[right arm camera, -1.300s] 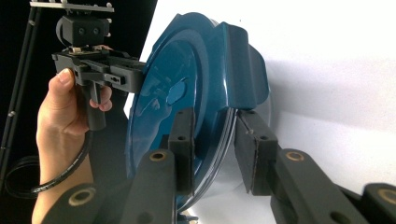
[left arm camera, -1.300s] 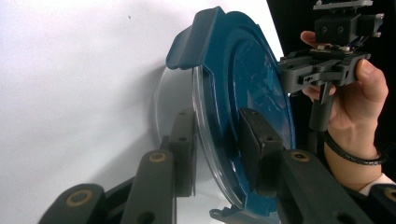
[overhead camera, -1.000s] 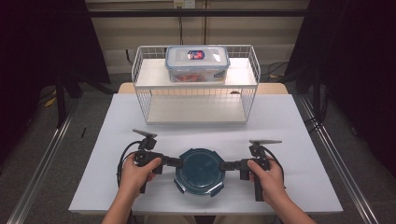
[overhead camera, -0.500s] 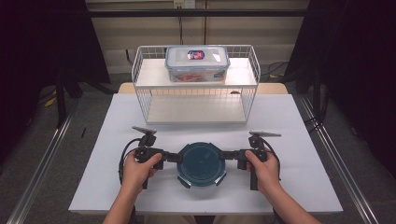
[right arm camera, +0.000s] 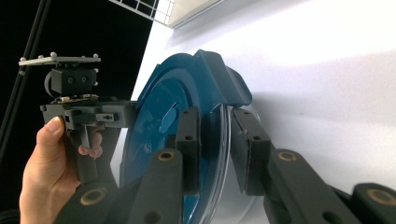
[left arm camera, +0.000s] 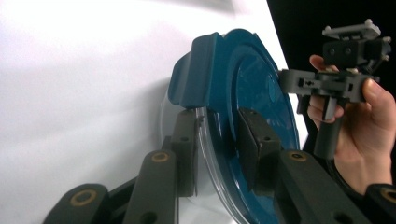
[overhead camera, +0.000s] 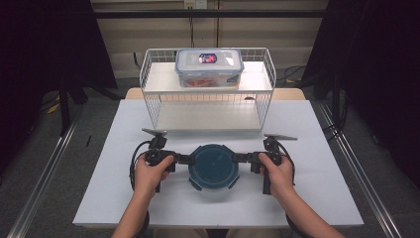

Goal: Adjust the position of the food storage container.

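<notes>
Both claws clamped on the tub (overhead camera: 213, 167), lower centre of the high view: left gripper (overhead camera: 184, 159) and right gripper (overhead camera: 241, 158) pinch opposite rims. I'd keep squeeze even, lift level toward the rack (overhead camera: 148, 74).

Round container (overhead camera: 213, 166) now sits square between both grippers; right gripper (overhead camera: 246, 158) jaws just closing on its rim.

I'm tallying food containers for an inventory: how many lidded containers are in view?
2. The round blue-lidded container sits on the table between both grippers; the rectangular clear container stands on the wire rack's top shelf. None look hidden.
</notes>
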The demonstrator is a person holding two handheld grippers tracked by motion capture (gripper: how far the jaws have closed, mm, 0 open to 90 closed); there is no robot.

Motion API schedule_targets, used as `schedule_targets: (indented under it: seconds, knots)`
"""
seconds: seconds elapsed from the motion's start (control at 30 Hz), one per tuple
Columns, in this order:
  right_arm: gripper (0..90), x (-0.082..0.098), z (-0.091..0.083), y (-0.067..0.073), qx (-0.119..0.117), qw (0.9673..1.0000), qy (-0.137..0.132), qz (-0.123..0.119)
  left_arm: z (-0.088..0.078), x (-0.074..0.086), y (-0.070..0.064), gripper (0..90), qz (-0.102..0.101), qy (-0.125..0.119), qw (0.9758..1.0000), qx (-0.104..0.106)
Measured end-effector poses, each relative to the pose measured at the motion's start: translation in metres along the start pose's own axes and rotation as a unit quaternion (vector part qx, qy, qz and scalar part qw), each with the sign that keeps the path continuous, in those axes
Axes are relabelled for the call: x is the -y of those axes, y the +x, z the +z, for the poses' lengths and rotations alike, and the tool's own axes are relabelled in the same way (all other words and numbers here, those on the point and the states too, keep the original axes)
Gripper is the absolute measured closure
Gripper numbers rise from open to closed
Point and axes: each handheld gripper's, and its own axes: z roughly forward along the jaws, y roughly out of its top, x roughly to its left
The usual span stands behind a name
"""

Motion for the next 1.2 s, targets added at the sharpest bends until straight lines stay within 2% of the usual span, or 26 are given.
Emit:
schedule_targets:
  seconds: [0.13, 0.17, 0.2, 0.37, 0.47, 0.53, 0.57, 0.67, 0.7, 0.83, 0.9, 1.03, 1.17, 1.2]
  knots:
    - [74.8, -0.002, 0.000, -0.001, 0.001, 1.0000, -0.004, 0.003, 0.002, -0.005, 0.002, 69.5, 0.005, -0.005, 1.0000, -0.003]
    - [74.8, -0.002, 0.000, -0.002, 0.001, 1.0000, -0.005, 0.005, 0.003, -0.005, 0.001, 69.6, 0.000, -0.015, 0.9999, -0.007]
    - [74.8, -0.003, 0.001, -0.002, -0.002, 0.9999, -0.007, 0.010, 0.003, -0.006, 0.001, 69.7, 0.000, -0.013, 0.9999, -0.006]
    - [74.8, -0.002, 0.000, -0.003, -0.004, 0.9999, -0.009, 0.008, 0.002, -0.004, 0.001, 69.7, 0.010, -0.017, 0.9998, -0.008]
    - [74.1, -0.001, 0.000, -0.003, -0.007, 0.9998, -0.014, 0.014, 0.000, -0.003, 0.001, 70.1, 0.013, -0.024, 0.9996, -0.012]
    - [69.2, 0.000, -0.002, -0.003, -0.004, 0.9999, -0.015, 0.003, -0.004, 0.000, 0.000, 68.6, 0.007, -0.026, 0.9996, -0.004]
    - [65.3, 0.001, -0.003, -0.003, -0.001, 0.9998, -0.017, 0.009, -0.005, 0.001, 0.000, 66.9, 0.005, -0.031, 0.9995, 0.000]
    - [60.7, 0.002, -0.009, -0.005, -0.002, 0.9998, -0.016, 0.011, -0.009, 0.005, -0.001, 62.1, 0.013, -0.031, 0.9994, -0.004]
    - [60.1, 0.003, -0.011, -0.005, -0.006, 0.9997, -0.017, 0.017, -0.009, 0.006, -0.001, 60.4, 0.007, -0.032, 0.9995, -0.002]
    - [58.3, 0.008, -0.017, -0.006, -0.009, 0.9997, -0.012, 0.018, -0.010, 0.010, 0.000, 60.6, 0.006, -0.021, 0.9998, -0.002]
    - [58.2, 0.010, -0.019, -0.006, -0.016, 0.9997, -0.010, 0.013, -0.008, 0.013, -0.001, 60.6, 0.003, -0.020, 0.9998, 0.007]
    - [58.7, 0.015, -0.020, -0.002, -0.026, 0.9996, -0.005, 0.006, -0.009, 0.016, -0.002, 60.6, 0.010, -0.017, 0.9998, 0.004]
    - [62.1, 0.018, -0.018, 0.000, -0.026, 0.9996, 0.003, 0.001, -0.006, 0.020, -0.002, 60.6, 0.004, -0.016, 0.9999, 0.005]
    - [63.7, 0.018, -0.017, 0.001, -0.025, 0.9997, 0.003, 0.006, -0.006, 0.020, -0.002, 60.7, 0.005, -0.012, 0.9999, 0.006]
